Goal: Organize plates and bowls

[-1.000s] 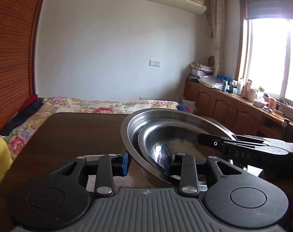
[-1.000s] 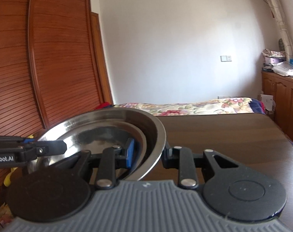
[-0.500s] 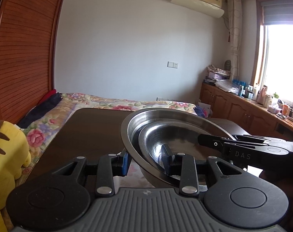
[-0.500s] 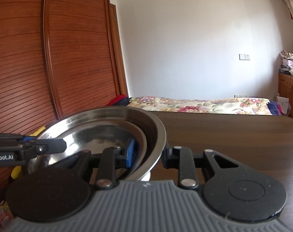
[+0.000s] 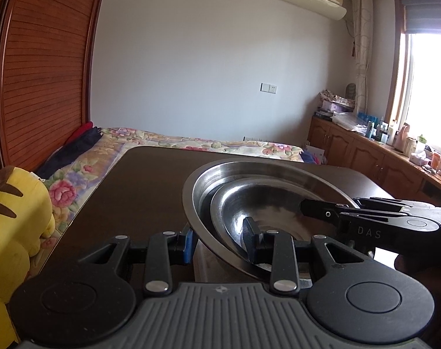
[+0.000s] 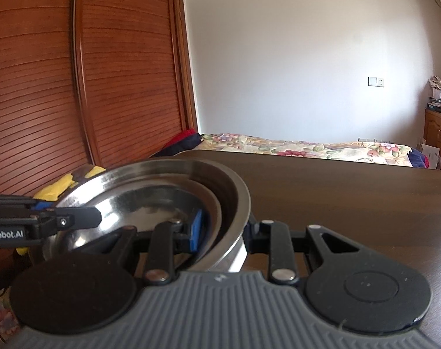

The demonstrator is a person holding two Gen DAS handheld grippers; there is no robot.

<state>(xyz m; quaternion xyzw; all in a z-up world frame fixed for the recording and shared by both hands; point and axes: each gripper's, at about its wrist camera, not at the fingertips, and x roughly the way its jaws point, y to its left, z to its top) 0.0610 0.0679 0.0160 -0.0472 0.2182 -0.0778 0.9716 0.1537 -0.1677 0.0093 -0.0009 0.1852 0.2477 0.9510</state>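
Left wrist view: both grippers — left gripper (image 5: pixel 220 240), right gripper (image 6: pixel 223 232) — clamp opposite rims of the large bowl (image 5: pixel 208 200), small bowl (image 5: pixel 249 203) already nested, above the table (image 5: pixel 138 180) — only set-down seems left.

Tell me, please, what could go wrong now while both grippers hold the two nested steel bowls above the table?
1. The smaller bowl lies loose inside the large steel bowl; a tilt could let it slide out.
2. The left gripper and right gripper each pinch only the rim on opposite sides; uneven motion might twist it free onto the dark table.
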